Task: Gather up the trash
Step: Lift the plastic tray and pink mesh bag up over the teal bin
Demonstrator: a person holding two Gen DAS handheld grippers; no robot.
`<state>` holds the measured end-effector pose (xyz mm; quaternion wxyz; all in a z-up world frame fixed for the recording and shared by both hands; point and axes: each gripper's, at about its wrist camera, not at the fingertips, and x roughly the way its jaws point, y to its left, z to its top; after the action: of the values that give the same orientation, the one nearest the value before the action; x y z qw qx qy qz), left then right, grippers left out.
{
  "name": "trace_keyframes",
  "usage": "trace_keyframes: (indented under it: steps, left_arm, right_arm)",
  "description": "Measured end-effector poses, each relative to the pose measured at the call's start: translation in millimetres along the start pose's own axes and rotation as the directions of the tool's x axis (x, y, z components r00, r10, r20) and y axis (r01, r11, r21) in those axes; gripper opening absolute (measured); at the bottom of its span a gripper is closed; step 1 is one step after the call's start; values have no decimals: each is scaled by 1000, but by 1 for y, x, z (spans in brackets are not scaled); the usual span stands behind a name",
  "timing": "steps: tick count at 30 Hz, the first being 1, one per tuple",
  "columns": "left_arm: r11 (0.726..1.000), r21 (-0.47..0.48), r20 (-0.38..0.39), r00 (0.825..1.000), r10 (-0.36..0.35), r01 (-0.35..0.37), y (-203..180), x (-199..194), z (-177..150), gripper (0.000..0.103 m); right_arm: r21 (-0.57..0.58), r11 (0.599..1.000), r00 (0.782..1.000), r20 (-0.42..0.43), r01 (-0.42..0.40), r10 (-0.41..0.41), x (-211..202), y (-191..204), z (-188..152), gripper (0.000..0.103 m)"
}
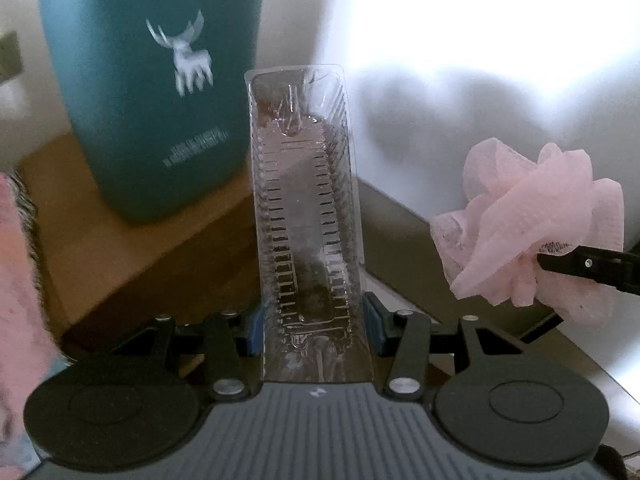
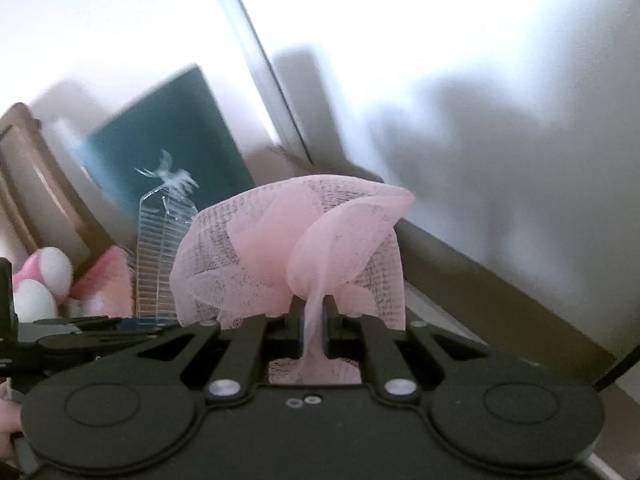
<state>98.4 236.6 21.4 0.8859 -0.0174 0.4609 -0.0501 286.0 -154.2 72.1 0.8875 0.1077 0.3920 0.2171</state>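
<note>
My left gripper (image 1: 315, 326) is shut on a clear ribbed plastic tray (image 1: 306, 216), which stands upright between the blue pads. The tray also shows in the right wrist view (image 2: 158, 256), at the left. My right gripper (image 2: 313, 332) is shut on a crumpled pink tissue (image 2: 292, 252), pinching a thin fold of it. In the left wrist view the pink tissue (image 1: 532, 224) hangs at the right, held by a black finger (image 1: 588, 264) of the right gripper. Both pieces are held in the air.
A teal bottle with a white moose print (image 1: 152, 80) stands on a brown wooden surface (image 1: 120, 256) at the left, also in the right wrist view (image 2: 172, 136). A pink and white plush toy (image 2: 44, 280) lies at the left. A white wall is behind.
</note>
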Motion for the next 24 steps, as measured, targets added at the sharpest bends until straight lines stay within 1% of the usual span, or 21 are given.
trace_keyframes:
  steps: [2,3,5,7,8,9,11,12,13,15,16,18,19,20,24]
  left_arm:
    - [1000,4,34,999,4,-4,5,-23,0,48]
    - [1000,8,51,999,5,-5,4,-39,10,48]
    - [1000,12,93,996,11,-12,10,-56,15,48]
    - [1000,10,126,992,12,-13,16,-86,22,48]
    - [1000,11,146,989,14,-16,19,-98,24,48]
    - [1000,13,163,986,20,-23,18,-112,34,48]
    - [999,29,200,979,32,-39,23,-133,40,48]
    - [998,34,217,976,37,-46,16,-145,49,48]
    - [998,39,235,971,42,-53,19,-155,53,48]
    - [997,39,261,964,48,-60,23,-171,60,48]
    - [997,36,273,961,49,-61,22,-170,67,48]
    - [997,37,299,953,58,-72,26,-184,74,48]
    - [996,36,316,946,68,-83,30,-192,78,48]
    - [995,35,329,941,77,-93,32,-191,86,49]
    - [992,32,355,929,106,-126,42,-209,106,49]
  right_arm:
    - [-27,1000,1000,31,-6,7,-11,14,6,7]
    - [-37,999,999,42,-13,15,-18,20,9,7]
    - [-61,998,997,68,-23,27,-32,31,16,7]
    - [-88,996,994,96,-35,43,-42,51,26,7]
    - [-101,994,992,111,-41,52,-47,58,31,7]
    - [-117,992,990,127,-46,61,-52,66,37,7]
    - [-145,988,984,158,-56,79,-60,80,49,7]
    - [-158,986,981,172,-59,87,-65,86,55,7]
    - [-167,984,979,183,-62,92,-67,91,60,7]
    - [-187,980,972,208,-66,105,-77,103,73,7]
    - [-195,979,970,217,-66,108,-78,107,78,7]
    - [-217,974,965,236,-63,115,-80,119,90,7]
    - [-226,972,963,240,-63,119,-79,124,95,7]
    - [-236,970,962,243,-63,122,-78,131,101,7]
    - [-277,959,958,255,-55,128,-61,155,127,7]
